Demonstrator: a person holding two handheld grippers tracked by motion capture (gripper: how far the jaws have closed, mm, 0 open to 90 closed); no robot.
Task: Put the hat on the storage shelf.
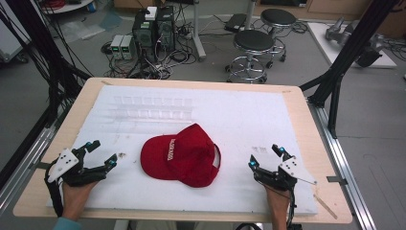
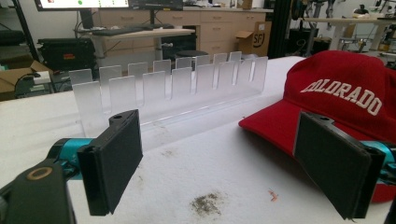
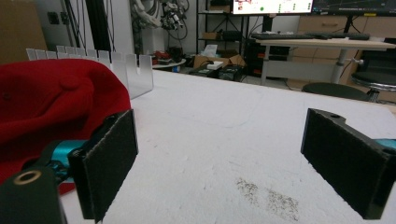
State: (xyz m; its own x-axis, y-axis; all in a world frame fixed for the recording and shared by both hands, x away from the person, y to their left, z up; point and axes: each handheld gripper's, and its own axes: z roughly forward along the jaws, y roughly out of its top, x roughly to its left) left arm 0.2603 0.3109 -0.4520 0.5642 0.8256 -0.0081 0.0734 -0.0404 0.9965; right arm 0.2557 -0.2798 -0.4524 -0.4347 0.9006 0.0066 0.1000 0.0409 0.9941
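Red baseball cap [image 1: 182,154] lies near the middle of the white foam sheet [image 1: 249,115] covering the wooden table [image 1: 306,124], crown up, bill toward the near right. Left gripper [image 1: 101,154] rests at the near left of the sheet, jaws spread wide with nothing between them; the cap sits just to its right, apart from it. Right gripper [image 1: 265,156] rests at the near right, jaws likewise spread and empty, cap to its left with a gap. Each is held by a hand coming in from the near edge. High view: clear plastic slotted rack [image 1: 152,108] at the far left of the sheet, barely visible against the white; round stools [image 1: 253,45] and computer towers [image 1: 153,28] on the floor beyond the table. Left gripper view: the rack [image 2: 177,84] reads clearly as two rows of upright translucent tabs, and white lettering "COLORADO" [image 2: 345,95] is legible on the cap; a dark smudge [image 2: 208,204] marks the foam between the jaws. Right gripper view: the cap's plain crown with top button [image 3: 70,83], rack end [image 3: 135,70] behind it, and two grey smudges [image 3: 271,198] on the foam.
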